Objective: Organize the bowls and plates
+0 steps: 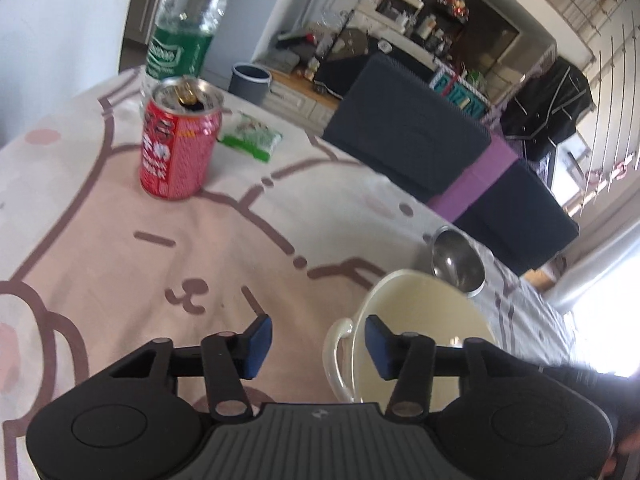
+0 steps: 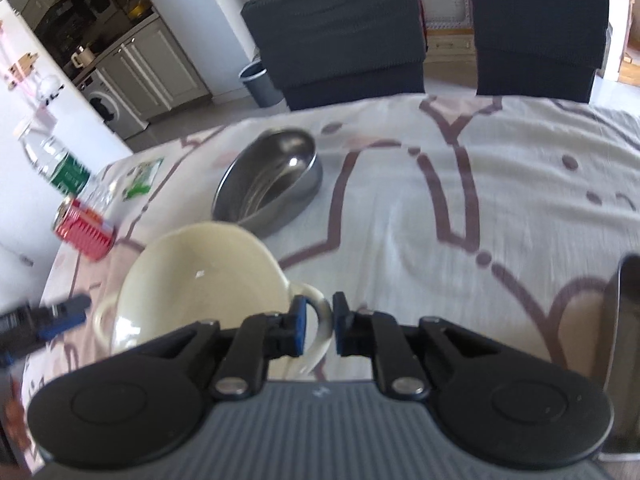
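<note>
So the cream two-handled bowl (image 2: 200,276) sits lower left of the right wrist view, on the bench (image 2: 500,184) just in front of the steel bowl (image 2: 268,180). The right gripper (image 2: 320,326) has its fingers pinched nearly closed on the bowl's near handle loop. The left gripper (image 1: 318,346) is about half open, straddling the other handle (image 1: 338,360) without touching it, I think. Risk: lifting by one thin handle could tip the bowl, or it could knock the steel one or snag the cloth.
</note>
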